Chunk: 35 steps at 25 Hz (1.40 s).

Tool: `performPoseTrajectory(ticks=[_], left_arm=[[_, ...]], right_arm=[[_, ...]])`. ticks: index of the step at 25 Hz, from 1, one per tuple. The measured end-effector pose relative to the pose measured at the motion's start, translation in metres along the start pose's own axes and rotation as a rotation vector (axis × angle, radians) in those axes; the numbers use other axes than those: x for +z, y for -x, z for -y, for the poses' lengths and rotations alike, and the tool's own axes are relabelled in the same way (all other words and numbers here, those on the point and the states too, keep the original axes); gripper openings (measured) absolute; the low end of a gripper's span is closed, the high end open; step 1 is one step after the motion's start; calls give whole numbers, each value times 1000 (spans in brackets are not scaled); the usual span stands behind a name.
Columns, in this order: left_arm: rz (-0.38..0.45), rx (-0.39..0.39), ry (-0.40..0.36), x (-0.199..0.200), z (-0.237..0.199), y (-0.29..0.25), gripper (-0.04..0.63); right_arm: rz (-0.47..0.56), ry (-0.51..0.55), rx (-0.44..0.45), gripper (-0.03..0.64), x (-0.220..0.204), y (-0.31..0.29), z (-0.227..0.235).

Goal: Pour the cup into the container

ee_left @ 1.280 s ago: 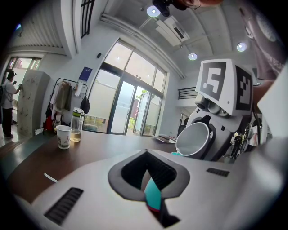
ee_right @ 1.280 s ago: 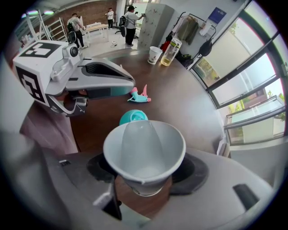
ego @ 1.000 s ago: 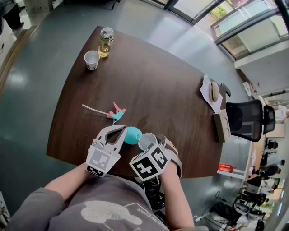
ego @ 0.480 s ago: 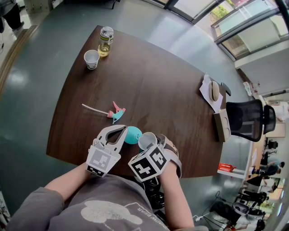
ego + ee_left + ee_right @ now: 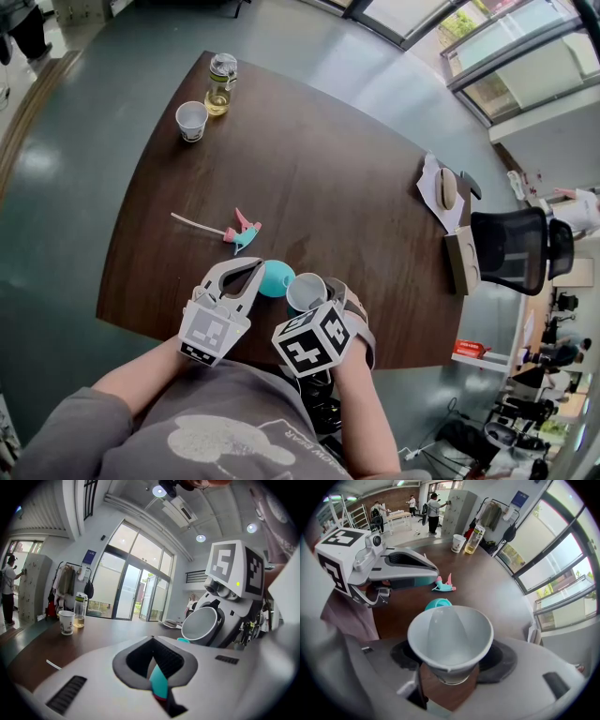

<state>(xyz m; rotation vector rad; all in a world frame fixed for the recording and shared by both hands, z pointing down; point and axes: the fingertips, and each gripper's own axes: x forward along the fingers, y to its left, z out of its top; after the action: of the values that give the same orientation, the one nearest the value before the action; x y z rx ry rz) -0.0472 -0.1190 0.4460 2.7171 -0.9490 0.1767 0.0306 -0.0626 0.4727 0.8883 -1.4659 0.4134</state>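
**Cup tipped at the container, nothing seen running out**

The right gripper has its jaws closed on the lower part of a pale grey plastic cup. The cup sits between them with its mouth turned away from the jaws and tipped downward. The left gripper also has its jaws closed. A thin teal edge is pinched between their tips, and it appears to belong to the round teal container. This container lies just in front of those jaws on the dark brown wooden surface. Seen from the right jaws, the container is just beyond the lip of the cup. Whether the lip and the container touch, I cannot tell.

The inside of the cup looks bare and pale, and no stream shows between the lip and the container. I therefore judge that both things are gripped, brought together and tilted, and that the pour is at its end or very near it. Clear contents would be hard to see here. What seems left is to bring the cup upright, set it down and release the container.

A pink and teal plastic toy lies a little beyond the left jaws. A white paper cup and a clear bottle of yellowish liquid stand well apart from both jaws. None of these seems to belong to the task.
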Motion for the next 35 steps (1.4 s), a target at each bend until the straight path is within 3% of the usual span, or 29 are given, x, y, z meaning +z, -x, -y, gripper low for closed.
performPoseTrajectory(ticks=[12, 20, 35], left_arm=[[-9, 2, -10, 3, 11, 6, 8], [11, 12, -23, 17, 19, 14, 8], [30, -33, -70, 33, 39, 16, 6]], right_arm=[[350, -196, 84, 289, 10, 5, -2], [635, -325, 82, 289, 16, 34, 11], [739, -416, -13, 290, -12, 49, 23]])
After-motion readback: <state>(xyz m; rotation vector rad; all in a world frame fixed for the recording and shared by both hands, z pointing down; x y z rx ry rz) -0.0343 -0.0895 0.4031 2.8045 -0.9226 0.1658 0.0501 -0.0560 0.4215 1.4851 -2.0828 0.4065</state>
